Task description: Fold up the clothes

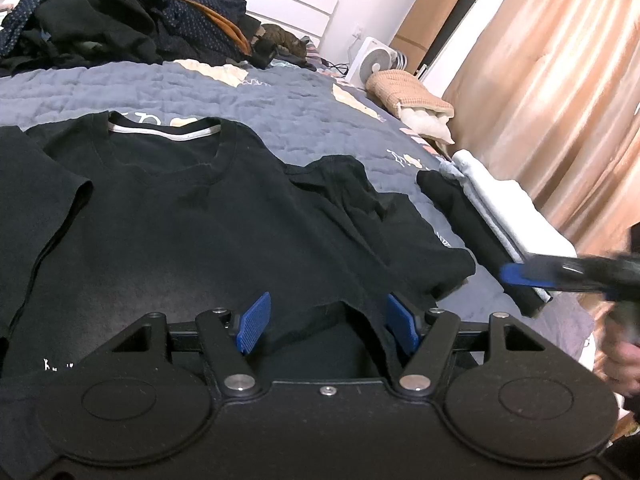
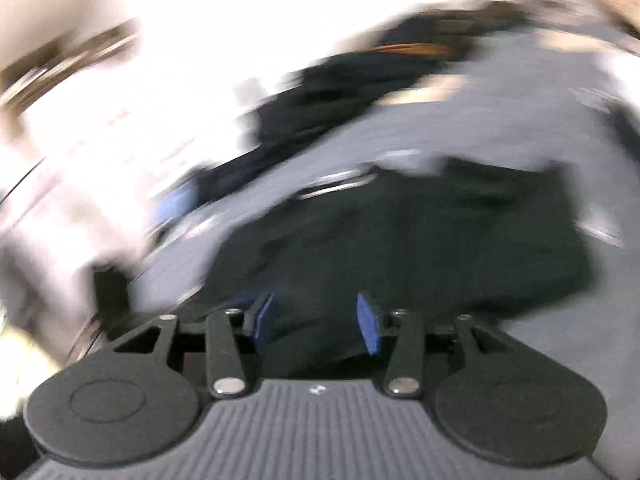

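The black cotton T-shirt (image 1: 168,216) lies flat on the grey-blue quilted bed (image 1: 240,96), collar away, its long axis running straight ahead of the left gripper (image 1: 328,322), whose jaws stand open astride the near hem without pinching it. The right gripper (image 1: 520,274) sits off the shirt's right edge, beside the folded stack of clothes (image 1: 508,216); its own blurred view shows its jaws parted over dark cloth, gripping nothing. The left is nearer the hem.

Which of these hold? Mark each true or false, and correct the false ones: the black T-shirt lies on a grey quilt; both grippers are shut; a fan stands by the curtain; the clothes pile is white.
1. The black T-shirt lies on a grey quilt. True.
2. Both grippers are shut. False: the left gripper and right gripper have jaws apart.
3. A white fan stands near the curtain. True.
4. The clothes pile is white. False: it is dark.
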